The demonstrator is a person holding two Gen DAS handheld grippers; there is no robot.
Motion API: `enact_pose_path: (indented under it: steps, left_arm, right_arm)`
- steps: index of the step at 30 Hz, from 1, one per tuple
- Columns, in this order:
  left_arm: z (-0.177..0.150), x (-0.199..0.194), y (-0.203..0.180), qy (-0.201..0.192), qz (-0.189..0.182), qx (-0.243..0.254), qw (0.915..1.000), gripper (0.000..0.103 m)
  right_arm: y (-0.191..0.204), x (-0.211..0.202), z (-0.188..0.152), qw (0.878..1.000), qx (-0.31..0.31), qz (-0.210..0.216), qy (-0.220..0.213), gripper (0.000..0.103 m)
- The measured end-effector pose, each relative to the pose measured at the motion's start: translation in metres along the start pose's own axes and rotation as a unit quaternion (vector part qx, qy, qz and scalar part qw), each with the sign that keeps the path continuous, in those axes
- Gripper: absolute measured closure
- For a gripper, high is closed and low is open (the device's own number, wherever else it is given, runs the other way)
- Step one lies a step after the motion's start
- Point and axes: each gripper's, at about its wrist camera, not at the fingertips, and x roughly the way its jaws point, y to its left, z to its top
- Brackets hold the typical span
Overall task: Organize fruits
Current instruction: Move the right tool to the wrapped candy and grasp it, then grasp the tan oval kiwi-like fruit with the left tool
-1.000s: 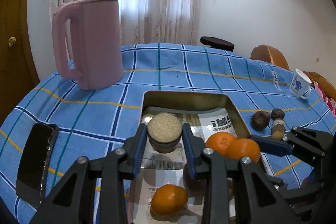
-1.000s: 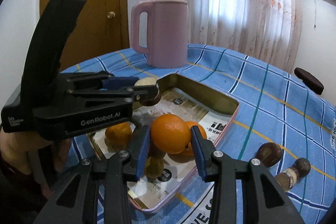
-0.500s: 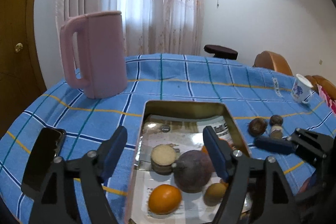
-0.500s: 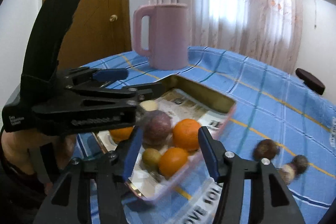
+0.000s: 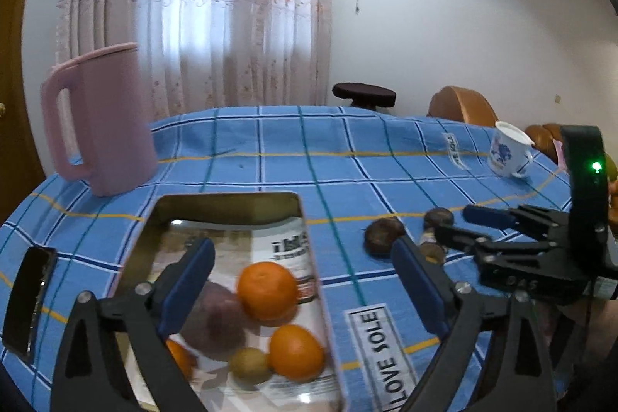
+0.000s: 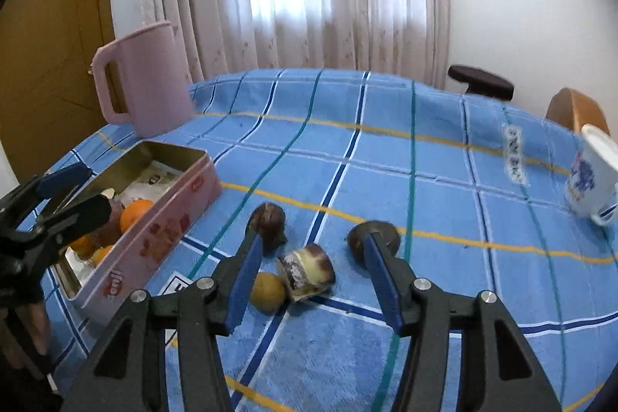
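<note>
A pink metal tin [image 5: 228, 203] [image 6: 166, 215] lined with newspaper holds oranges [image 5: 267, 290], a purple fruit [image 5: 216, 323] and a small yellow-green fruit [image 5: 249, 365]. My left gripper [image 5: 303, 280] is open and empty above the tin's right edge. My right gripper [image 6: 314, 250] is open and empty, just behind loose fruits on the cloth: a dark round fruit [image 6: 267, 221], a cut brown-and-white piece [image 6: 307, 269], a small yellow fruit [image 6: 267, 291] and another dark fruit [image 6: 372, 236]. The right gripper also shows in the left wrist view [image 5: 459, 224].
A tall pink jug [image 5: 98, 122] [image 6: 143, 87] stands behind the tin. A black phone [image 5: 29, 300] lies left of the tin. A white cup [image 5: 508, 149] [image 6: 591, 176] lies tipped at the far right. Chairs and a stool stand beyond the blue checked tablecloth [image 6: 386, 149].
Both grippers opened and let go: the cut piece and an orange now lie in the tin. Both grippers swung right, the right one over to the loose fruits on the cloth.
</note>
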Motion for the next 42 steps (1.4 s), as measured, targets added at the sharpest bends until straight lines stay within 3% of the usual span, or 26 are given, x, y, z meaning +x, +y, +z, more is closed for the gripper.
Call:
enact_pose_path:
  steps: [4,7,9,13,19,25,27,31,36,42]
  left_arm:
    - [-0.001,0.006,-0.011,0.008,-0.004,0.010,0.9999,0.007]
    - [-0.002,0.005,-0.015,0.009,-0.006,0.011,0.9999,0.007]
    - [-0.001,0.005,-0.018,0.009,-0.008,0.010,0.9999,0.007]
    - [-0.002,0.004,-0.026,0.007,-0.016,0.018,0.9997,0.007]
    - [-0.004,0.010,-0.051,0.017,-0.029,0.045,0.9984,0.007]
    - [-0.007,0.029,-0.080,0.046,-0.046,0.077,0.9949,0.012]
    - [-0.009,0.039,-0.086,0.066,-0.050,0.080,0.9934,0.021]
    - [-0.009,0.053,-0.092,0.095,-0.062,0.078,0.9905,0.028]
    - [-0.009,0.068,-0.096,0.127,-0.063,0.076,0.9871,0.054]
    - [-0.012,0.080,-0.095,0.156,-0.079,0.065,0.9824,0.059]
  right_arm:
    - [0.003,0.014,0.001,1.000,0.003,0.015,0.021,0.046]
    - [0.001,0.028,0.001,0.998,0.011,0.028,0.050,0.061]
    - [-0.003,0.033,0.001,0.997,0.022,0.035,0.062,0.063]
    - [-0.003,0.019,-0.001,0.999,0.022,0.032,0.035,0.064]
    - [-0.023,-0.013,-0.014,0.999,0.043,-0.012,-0.007,0.064]
    - [-0.045,-0.024,-0.019,0.997,0.058,-0.042,-0.008,0.064]
    - [-0.050,-0.026,-0.020,0.997,0.067,-0.037,-0.012,0.064]
    - [-0.051,-0.028,-0.021,0.997,0.067,-0.034,-0.015,0.064]
    - [-0.045,-0.028,-0.020,0.998,0.053,-0.040,-0.017,0.064]
    - [-0.042,-0.025,-0.020,0.998,0.042,-0.044,-0.010,0.063]
